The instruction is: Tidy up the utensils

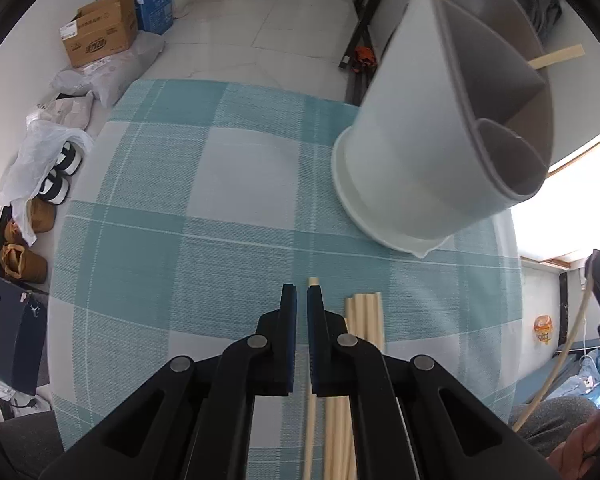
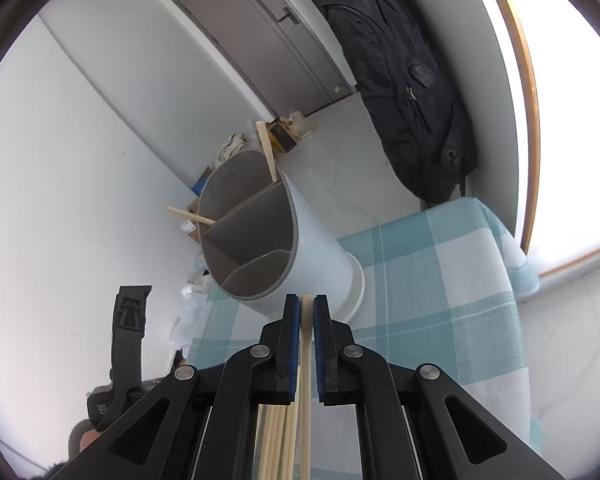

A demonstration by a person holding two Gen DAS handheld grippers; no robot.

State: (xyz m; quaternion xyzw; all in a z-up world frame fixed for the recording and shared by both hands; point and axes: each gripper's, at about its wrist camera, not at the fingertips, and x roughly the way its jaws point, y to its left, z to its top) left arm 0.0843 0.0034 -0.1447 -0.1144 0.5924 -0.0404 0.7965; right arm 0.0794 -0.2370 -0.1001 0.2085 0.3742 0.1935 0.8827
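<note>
Near the table's (image 1: 236, 184) edge, one chopstick (image 2: 306, 344) apiece is pinched; thin grips could let either slip short of the holder (image 2: 260, 248).

White walls (image 2: 80, 140), grey door (image 2: 268, 40).

- I see a lived-in home room: cardboard boxes (image 1: 102, 28) and shoes (image 1: 58, 178) along the wall.
- Backpack (image 2: 408, 92) hangs near a door (image 2: 268, 36); checked tablecloth (image 1: 220, 208).
</note>
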